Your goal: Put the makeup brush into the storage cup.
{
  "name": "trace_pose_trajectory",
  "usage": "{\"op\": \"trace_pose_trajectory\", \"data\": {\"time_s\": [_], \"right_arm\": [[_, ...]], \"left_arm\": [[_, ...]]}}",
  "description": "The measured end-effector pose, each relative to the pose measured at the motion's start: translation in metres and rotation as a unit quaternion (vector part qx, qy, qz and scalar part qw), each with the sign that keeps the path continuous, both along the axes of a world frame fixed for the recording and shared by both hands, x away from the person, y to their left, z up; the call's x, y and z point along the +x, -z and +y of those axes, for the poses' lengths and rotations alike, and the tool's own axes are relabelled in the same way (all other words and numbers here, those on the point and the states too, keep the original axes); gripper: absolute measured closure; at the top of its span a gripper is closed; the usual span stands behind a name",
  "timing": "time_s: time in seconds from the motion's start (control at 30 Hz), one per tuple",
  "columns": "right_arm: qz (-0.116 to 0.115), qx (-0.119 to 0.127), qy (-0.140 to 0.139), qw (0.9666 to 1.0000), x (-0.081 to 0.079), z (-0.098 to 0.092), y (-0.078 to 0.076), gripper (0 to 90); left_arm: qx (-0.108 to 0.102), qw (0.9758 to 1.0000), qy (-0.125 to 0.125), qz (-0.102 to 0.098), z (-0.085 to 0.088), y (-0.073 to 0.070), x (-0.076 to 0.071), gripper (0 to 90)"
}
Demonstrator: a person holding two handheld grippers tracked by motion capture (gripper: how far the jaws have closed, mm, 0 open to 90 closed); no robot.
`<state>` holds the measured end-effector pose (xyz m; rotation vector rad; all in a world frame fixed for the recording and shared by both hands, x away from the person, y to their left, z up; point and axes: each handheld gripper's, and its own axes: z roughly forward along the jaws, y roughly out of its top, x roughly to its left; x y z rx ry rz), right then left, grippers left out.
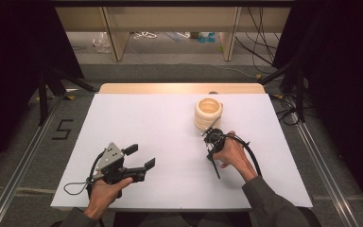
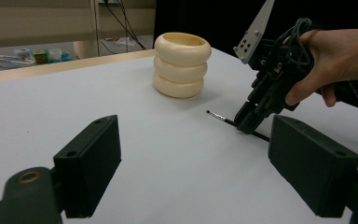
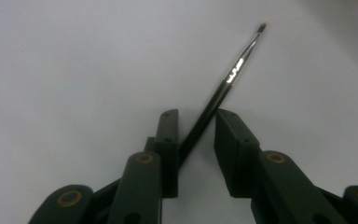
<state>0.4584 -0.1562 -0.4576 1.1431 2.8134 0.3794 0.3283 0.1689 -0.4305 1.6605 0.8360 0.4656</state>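
Left gripper (image 1: 144, 158): nearest the camera, low at the left of the high view, jaws spread wide with nothing between them, resting idle on the white counter (image 1: 137, 118).
Left hand (image 1: 105, 191): wrapped round the gripper's body, cable looping off behind it.
Right gripper (image 3: 196, 140): and here's the action, jaws narrowed to a slim gap around a thin black makeup brush (image 3: 214, 100), pointing down at the counter.
Jaw state: the brush handle lies against the inner face of one jaw; a sliver of daylight shows at the other, so I'd call it straddled, not yet pinched.
Brush position: lying flat on the counter, close in front of the holder, crossing the gap at a slant, its fine tip pointing away from the jaws in the right gripper view.
Right hand (image 1: 231, 153): gripping from above, sleeve trailing to the bottom edge.
Brush holder (image 2: 182, 65): cream, three stacked rings, upright, open at the top, just beyond the right gripper; I'd judge that's where the brush is headed.
Risk, the slant: because the handle sits skewed, a squeeze could roll or swivel it rather than clamp it, and out it squirts.
Risk, the surface: a thin handle flat on the counter leaves little to bite; the jaw tips may scrape the counter and close above it.
Risk, the lift: held near one end, the long free end could droop or swing and clip the holder's rim.
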Motion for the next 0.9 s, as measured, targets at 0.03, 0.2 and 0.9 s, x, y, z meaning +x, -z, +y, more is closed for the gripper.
{"op": "trace_pose_trajectory", "data": {"time_s": [0.03, 0.2, 0.9], "right_arm": [[0.001, 0.002, 0.004, 1.0, 0.0003, -0.0003, 0.0002, 73.9], [0.005, -0.004, -0.004, 1.0, 0.002, -0.0005, -0.0006, 75.1], [0.005, -0.015, -0.015, 0.9998, 0.0051, 0.0011, -0.0006, 80.4]], "left_arm": [[-0.003, 1.0, -0.002, 0.002, -0.0004, 0.0002, -0.0003, 16.8], [0.001, 1.0, 0.0, -0.001, 0.0, 0.0001, 0.0001, 16.8], [-0.002, 1.0, -0.002, -0.001, 0.0001, -0.0002, -0.0001, 16.9]]}}
